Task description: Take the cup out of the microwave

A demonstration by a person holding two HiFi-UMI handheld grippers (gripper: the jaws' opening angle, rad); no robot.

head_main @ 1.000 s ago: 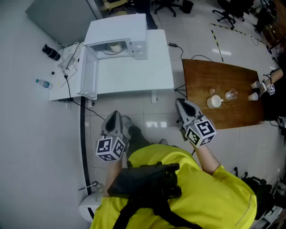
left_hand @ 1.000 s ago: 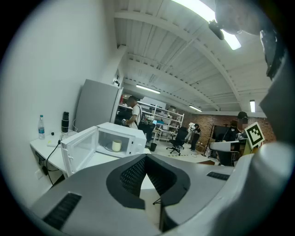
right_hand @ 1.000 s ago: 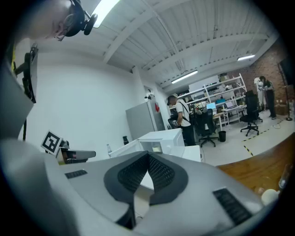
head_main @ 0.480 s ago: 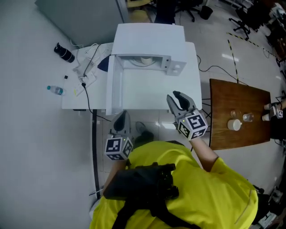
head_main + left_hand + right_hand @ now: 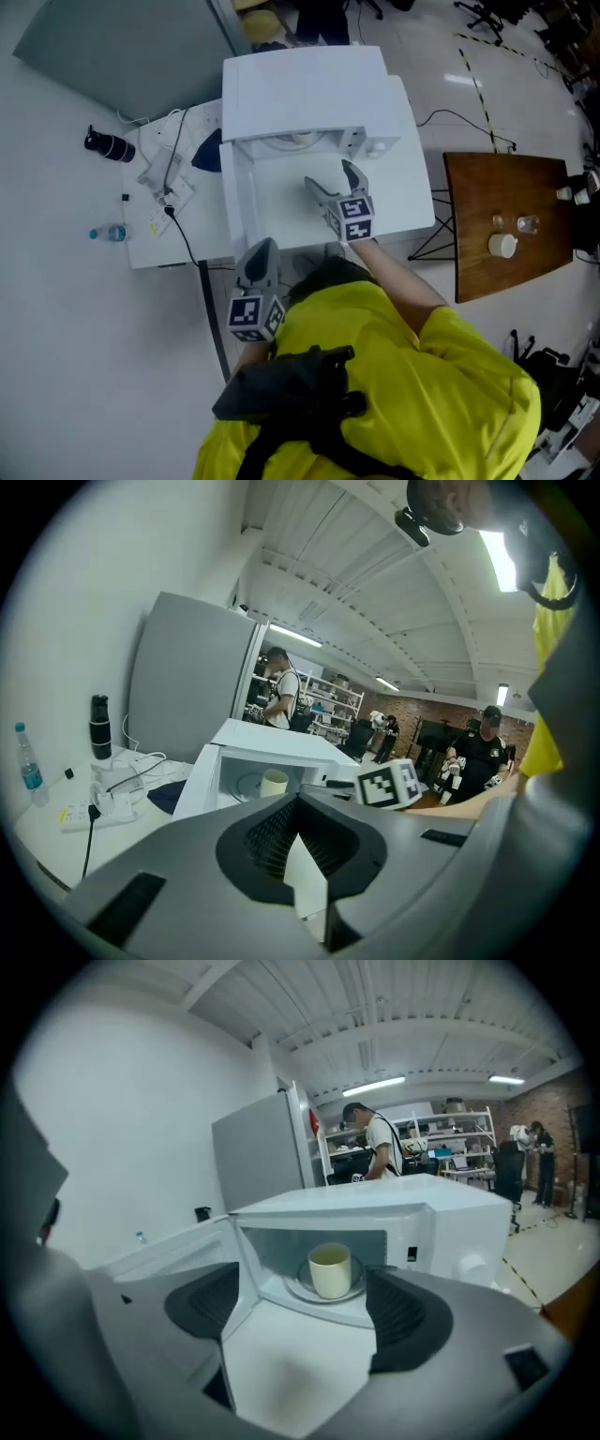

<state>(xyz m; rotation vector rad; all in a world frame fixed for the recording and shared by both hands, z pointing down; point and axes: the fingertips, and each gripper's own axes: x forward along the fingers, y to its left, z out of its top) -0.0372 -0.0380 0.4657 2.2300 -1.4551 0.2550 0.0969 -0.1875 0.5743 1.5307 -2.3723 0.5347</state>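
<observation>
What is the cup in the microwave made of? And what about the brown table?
The cup looks like ceramic: it is cream, smooth and slightly glossy, with thick walls you cannot see through. It might be plastic instead. The brown table looks like varnished wood, because its top is a warm reddish-brown with a soft shine. It may be a laminate.

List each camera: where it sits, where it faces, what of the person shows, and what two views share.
Head view: on the head, looking steeply down at the microwave; shows the torso, left tongs and right tongs.
Left gripper view: on the left tongs, shut, facing the microwave's open front; the right tongs show.
Right gripper view: on the right tongs, opening, empty, facing the cup.
Shared: both gripper views see the cup inside the microwave.
</observation>
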